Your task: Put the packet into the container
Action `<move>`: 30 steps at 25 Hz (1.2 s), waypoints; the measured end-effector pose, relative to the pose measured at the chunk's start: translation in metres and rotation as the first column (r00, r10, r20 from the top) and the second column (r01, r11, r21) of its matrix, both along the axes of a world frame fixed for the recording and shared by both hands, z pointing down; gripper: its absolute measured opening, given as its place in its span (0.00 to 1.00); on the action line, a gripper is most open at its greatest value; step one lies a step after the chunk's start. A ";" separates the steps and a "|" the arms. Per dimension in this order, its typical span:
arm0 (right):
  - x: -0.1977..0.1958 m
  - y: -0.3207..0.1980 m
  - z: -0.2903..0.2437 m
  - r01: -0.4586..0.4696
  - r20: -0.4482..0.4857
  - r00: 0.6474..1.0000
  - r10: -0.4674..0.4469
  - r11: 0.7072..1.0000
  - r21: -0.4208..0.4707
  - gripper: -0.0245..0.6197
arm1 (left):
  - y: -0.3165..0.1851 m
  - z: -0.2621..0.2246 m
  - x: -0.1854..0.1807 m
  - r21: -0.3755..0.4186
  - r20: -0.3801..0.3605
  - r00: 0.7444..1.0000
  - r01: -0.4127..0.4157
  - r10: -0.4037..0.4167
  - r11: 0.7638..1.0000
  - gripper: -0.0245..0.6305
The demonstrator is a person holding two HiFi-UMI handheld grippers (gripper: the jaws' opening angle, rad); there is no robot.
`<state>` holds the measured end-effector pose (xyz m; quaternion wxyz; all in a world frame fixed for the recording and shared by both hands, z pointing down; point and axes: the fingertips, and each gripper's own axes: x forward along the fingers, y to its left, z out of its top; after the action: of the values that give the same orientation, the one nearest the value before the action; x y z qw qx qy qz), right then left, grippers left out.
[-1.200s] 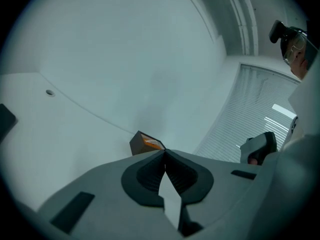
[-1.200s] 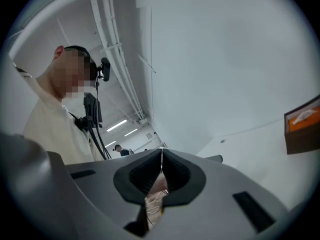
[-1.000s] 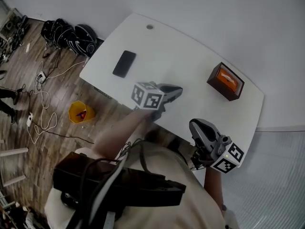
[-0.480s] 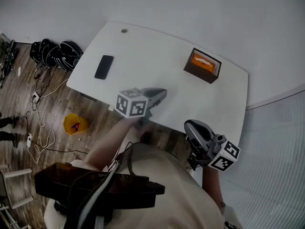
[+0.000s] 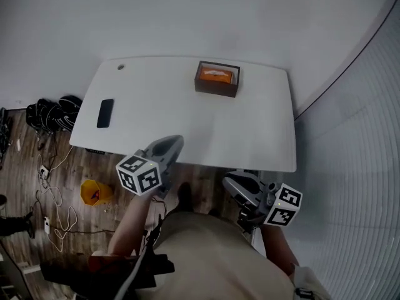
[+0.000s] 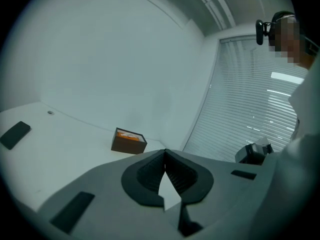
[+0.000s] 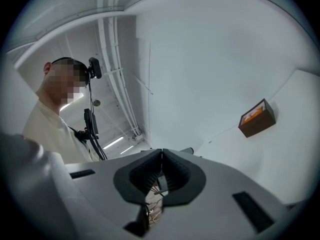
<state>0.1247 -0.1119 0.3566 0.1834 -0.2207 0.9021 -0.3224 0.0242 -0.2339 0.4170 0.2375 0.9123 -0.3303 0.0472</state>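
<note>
Left gripper (image 5: pixel 175 141) withdrawn to near edge of table (image 5: pixel 250 136); right gripper (image 5: pixel 230 181) off it. Both jaws together, empty. Packet (image 5: pixel 216 75) inside container (image 5: pixel 215 90).

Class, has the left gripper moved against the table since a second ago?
Yes. The left gripper has drawn back toward the person: its marker cube, earlier over the table, now sits off the near edge.

**A:** What sort of room is this?

**B:** An office-like test room. There's one white worktop (image 5: pixel 187 130) against a bare white wall (image 5: pixel 187 17), with blinds (image 6: pixel 245 109) curving along the side.

**A:** What else shows it?

**B:** A wood floor (image 5: pixel 19 189) strewn with cables (image 5: pixel 45 170), a heap of black bags (image 5: pixel 50 112), a yellow bin (image 5: pixel 94 192), and open pipes (image 7: pixel 107 59) and strip lights (image 7: pixel 114 143) on the ceiling
</note>
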 end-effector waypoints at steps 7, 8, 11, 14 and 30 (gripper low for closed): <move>0.013 0.041 0.010 0.063 0.065 0.996 -0.061 0.997 -0.037 0.06 | 0.065 0.001 0.012 -0.015 0.025 1.000 0.015 -0.015 1.000 0.05; 0.011 0.045 0.011 0.074 0.066 0.995 -0.071 0.997 -0.038 0.06 | 0.075 -0.001 0.012 -0.014 0.027 1.000 0.012 -0.012 1.000 0.06; 0.001 0.054 0.010 0.106 0.074 0.992 -0.103 0.993 -0.042 0.06 | 0.100 -0.006 0.014 0.008 0.045 0.999 -0.011 0.011 1.000 0.06; -0.012 0.063 0.008 0.128 0.065 0.990 -0.126 0.991 -0.031 0.06 | 0.113 -0.007 0.008 0.032 0.081 0.996 -0.026 0.024 0.999 0.06; -0.158 0.155 -0.006 0.033 0.015 0.999 -0.032 0.999 -0.019 0.06 | 0.222 -0.036 -0.127 0.128 -0.025 0.996 -0.081 0.085 0.989 0.06</move>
<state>-0.0330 0.0435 0.3502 0.1828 -0.2054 0.9009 -0.3358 -0.1025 -0.0115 0.3809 0.1821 0.9391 -0.2907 0.0221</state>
